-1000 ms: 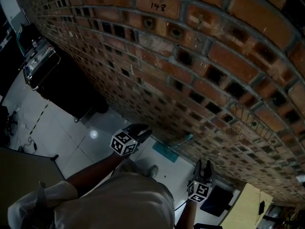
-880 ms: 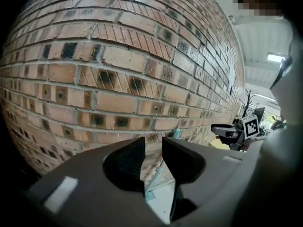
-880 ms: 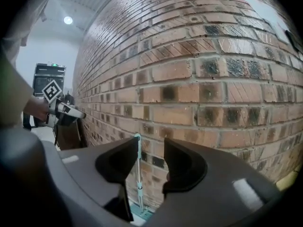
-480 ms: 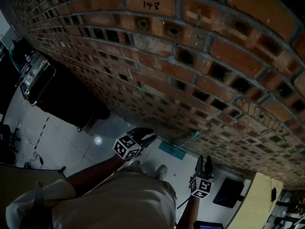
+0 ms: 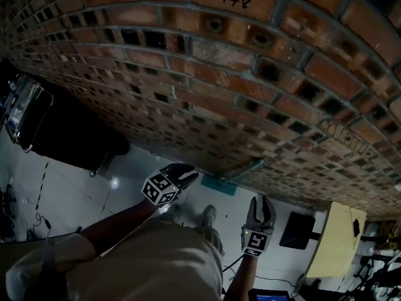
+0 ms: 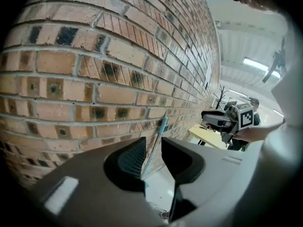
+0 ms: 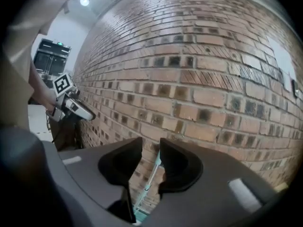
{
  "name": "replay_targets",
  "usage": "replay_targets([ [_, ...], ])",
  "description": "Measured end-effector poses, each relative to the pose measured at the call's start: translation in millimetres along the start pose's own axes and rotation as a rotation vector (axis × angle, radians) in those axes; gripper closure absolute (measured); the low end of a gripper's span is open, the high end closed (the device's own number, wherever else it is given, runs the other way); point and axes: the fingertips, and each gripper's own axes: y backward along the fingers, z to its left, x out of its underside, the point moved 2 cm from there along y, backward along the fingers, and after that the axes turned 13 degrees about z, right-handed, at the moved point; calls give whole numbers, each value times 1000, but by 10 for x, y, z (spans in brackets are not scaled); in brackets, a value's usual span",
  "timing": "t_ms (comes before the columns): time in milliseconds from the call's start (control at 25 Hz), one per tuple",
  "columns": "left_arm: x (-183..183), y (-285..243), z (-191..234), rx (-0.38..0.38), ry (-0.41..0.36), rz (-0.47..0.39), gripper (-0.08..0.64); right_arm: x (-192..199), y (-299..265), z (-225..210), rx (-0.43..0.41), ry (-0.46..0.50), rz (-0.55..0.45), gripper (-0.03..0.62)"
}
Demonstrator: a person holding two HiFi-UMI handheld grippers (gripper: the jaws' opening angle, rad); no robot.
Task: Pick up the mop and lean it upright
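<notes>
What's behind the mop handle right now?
The brick wall stands right behind the mop handle, whose top end leans on it. The bricks straight behind the handle are covered, and so is the floor under the teal mop head.

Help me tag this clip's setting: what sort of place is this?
Likely an indoor workshop or lab: a bare brick wall, a pale tiled floor and a yellowish table.
</notes>
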Motion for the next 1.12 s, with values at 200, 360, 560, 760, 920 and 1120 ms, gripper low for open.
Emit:
replay_targets([
  [200,126,183,137,26,-2,-22,451,-76,193,260,49,2,12,472],
  [360,45,295,162,61,-37,-59,463,-10,455,377,113,-21,40,478],
  [560,4,297,147,121,-78,-74,463,235,764,464,187,-139,74,480],
  [760,136,248,39,198,-117,-55,463,417,1179,452,306,-273,76,482],
  [920,341,201,-71,245,-151,-5,463,490,1512,486,373,-312,78,485],
  [1120,462,194,-295,276,-181,22,463,598,1778,549,399,-352,63,488],
])
